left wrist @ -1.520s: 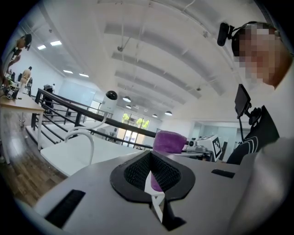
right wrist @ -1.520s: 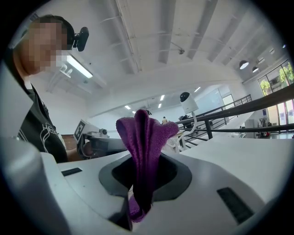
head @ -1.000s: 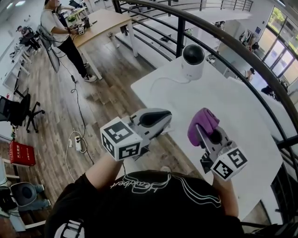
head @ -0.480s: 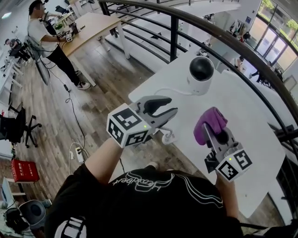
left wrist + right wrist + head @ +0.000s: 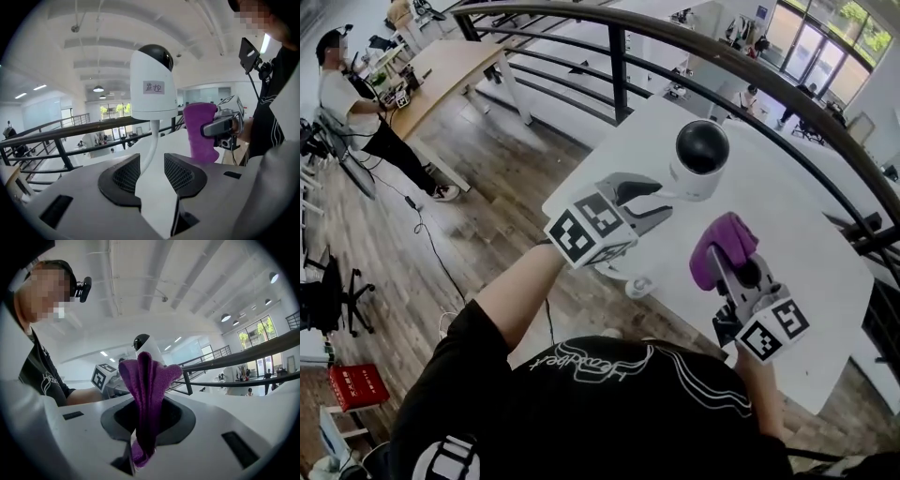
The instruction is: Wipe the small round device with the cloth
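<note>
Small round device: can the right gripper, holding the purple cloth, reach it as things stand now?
Probably yes. The right gripper holds the cloth just short of the small round device, and only bare white table seems to lie between them in the head view.

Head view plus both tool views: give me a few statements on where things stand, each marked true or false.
1. The right tool grips the purple cloth. True.
2. The left tool is clamped on the small round device. False: its jaws are opening and press on nothing; the device stands beyond them.
3. The device stands upright on the white table. True.
4. The cloth touches the device. False: they are apart.
</note>
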Motion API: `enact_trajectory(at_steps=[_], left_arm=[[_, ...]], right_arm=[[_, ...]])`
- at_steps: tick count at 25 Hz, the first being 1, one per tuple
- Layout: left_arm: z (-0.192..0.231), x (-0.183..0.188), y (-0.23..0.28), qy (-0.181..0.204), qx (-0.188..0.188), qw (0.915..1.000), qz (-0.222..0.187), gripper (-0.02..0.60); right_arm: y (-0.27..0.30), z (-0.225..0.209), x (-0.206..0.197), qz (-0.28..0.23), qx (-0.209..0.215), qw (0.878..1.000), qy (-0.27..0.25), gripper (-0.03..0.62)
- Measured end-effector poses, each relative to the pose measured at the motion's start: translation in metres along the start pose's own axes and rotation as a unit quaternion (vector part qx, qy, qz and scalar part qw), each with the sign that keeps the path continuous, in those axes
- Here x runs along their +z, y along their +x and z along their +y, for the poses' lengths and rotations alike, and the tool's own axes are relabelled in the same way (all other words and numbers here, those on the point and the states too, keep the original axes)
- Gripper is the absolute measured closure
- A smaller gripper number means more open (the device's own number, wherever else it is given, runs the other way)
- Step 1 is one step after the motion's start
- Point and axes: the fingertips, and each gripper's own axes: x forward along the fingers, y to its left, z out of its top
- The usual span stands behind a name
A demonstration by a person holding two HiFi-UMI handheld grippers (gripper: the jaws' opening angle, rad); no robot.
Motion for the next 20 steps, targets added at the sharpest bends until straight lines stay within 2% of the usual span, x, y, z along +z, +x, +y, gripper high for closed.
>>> enact_trajectory(at_steps=[5, 9, 13, 20], left_arm=[[-0.002, 0.000, 0.021, 0.022, -0.025, 0.9993, 0.015, 0.430], [0.000, -0.003, 0.030, 0.048, -0.014, 0.9986, 0.020, 0.431], [0.004, -0.005, 0.036, 0.055, -0.007, 0.9982, 0.021, 0.482], [0.007, -0.006, 0.042, 0.097, -0.001, 0.9946, 0.036, 0.503]], right_arm=[[-0.001, -0.003, 0.005, -0.002, -0.014, 1.000, -0.004, 0.533], [-0.005, -0.004, 0.002, 0.001, -0.022, 1.000, -0.007, 0.533], [-0.005, -0.005, 0.004, 0.002, -0.030, 0.999, -0.011, 0.533], [-0.006, -0.009, 0.017, -0.002, -0.035, 0.999, -0.020, 0.533]])
